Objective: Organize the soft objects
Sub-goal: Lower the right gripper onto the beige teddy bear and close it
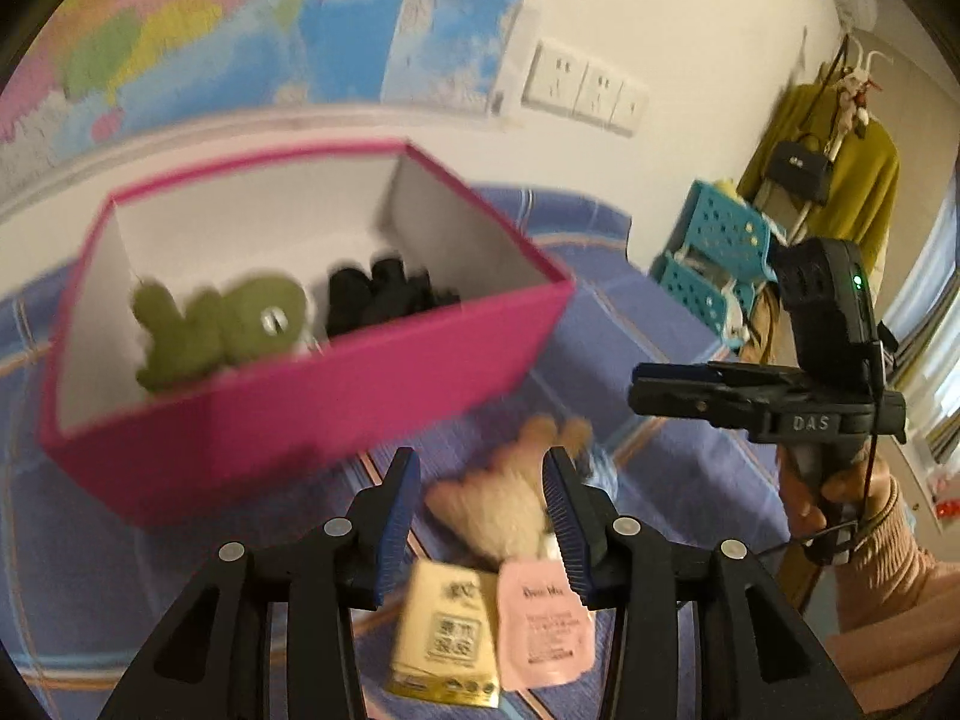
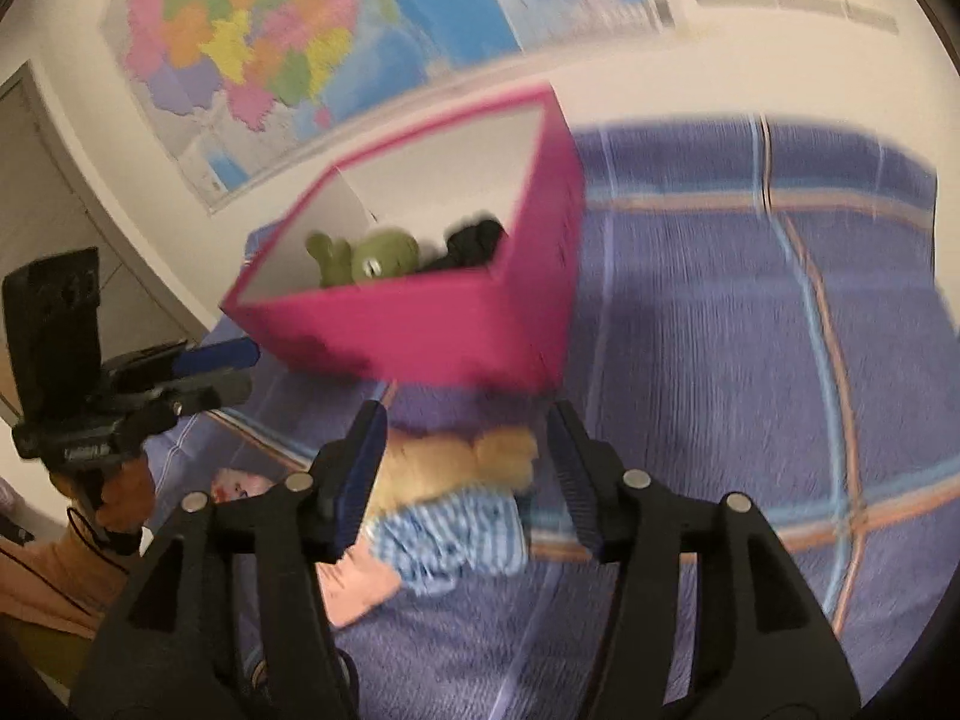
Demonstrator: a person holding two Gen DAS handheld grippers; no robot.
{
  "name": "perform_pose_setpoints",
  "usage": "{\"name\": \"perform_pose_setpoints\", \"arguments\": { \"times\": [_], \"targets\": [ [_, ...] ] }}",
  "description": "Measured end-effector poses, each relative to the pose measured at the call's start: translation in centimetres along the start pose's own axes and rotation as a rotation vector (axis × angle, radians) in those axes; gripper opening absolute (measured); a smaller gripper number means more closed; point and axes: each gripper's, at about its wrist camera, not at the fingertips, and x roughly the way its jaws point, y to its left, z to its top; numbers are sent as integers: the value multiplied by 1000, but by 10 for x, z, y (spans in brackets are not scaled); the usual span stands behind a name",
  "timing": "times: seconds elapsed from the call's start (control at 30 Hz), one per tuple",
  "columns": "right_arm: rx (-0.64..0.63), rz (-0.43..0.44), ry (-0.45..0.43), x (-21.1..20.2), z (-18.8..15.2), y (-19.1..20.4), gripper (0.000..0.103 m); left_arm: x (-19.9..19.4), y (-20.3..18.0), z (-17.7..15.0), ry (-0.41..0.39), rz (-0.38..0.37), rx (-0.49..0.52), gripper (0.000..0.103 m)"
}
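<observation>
Pink box [image 1: 288, 420] motion-blurred; black item [image 1: 384, 294] inside unidentifiable; tan plush [image 2: 456, 462] partly behind jaws.

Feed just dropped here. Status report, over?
Left gripper open, straddling tan plush toy on the bed. Right gripper open, empty, over same toy. Pink box holds green plush, black item. Paper tags trailing; nothing blocking.

I see a pink box [image 1: 336, 414] holding a green plush [image 1: 228, 324] beside a black one [image 1: 384, 294]; a tan plush [image 2: 456, 462] in striped clothing lies on the bedspread nearby.
</observation>
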Motion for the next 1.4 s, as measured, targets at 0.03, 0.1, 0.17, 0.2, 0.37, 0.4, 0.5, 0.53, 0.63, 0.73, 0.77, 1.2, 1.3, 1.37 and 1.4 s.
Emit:
{"name": "perform_pose_setpoints", "arguments": {
  "times": [0.03,0.1,0.17,0.2,0.37,0.4,0.5,0.53,0.63,0.73,0.77,1.2,1.3,1.37,1.4],
  "targets": [
    [19,-1,14,5,-4,-5,57,7,0,-3,22,-8,-12,43],
    [51,5,35,14,-10,-12,57,16,-1,-9,52,-12,-24,43],
    [83,24,58,22,-14,-19,57,24,-2,-13,79,-17,-31,43],
    [95,29,67,27,-15,-21,57,27,-2,-15,94,-19,-35,43],
    [155,80,95,45,-17,-31,57,35,1,-21,132,-48,-60,43],
    [163,87,99,48,-17,-31,57,36,2,-21,137,-54,-63,43],
    [178,111,114,54,-16,-34,57,42,3,-23,158,-71,-74,43],
    [180,116,121,56,-16,-33,57,44,3,-24,166,-77,-78,43],
    [189,131,143,62,-17,-33,57,51,4,-25,192,-84,-79,39],
    [200,163,144,63,-17,-32,56,54,4,-25,194,-82,-77,33],
    [192,172,149,64,-17,-29,51,54,5,-24,193,-84,-79,33],
    [77,147,89,47,-11,-2,24,37,0,-11,119,-81,-66,33],
    [57,143,61,39,-7,4,23,30,0,-7,99,-80,-61,33],
    [46,148,44,32,-5,6,23,26,-1,-4,85,-79,-58,33],
    [37,150,37,30,-3,9,23,23,-1,-2,77,-79,-56,33]
  ]
}}
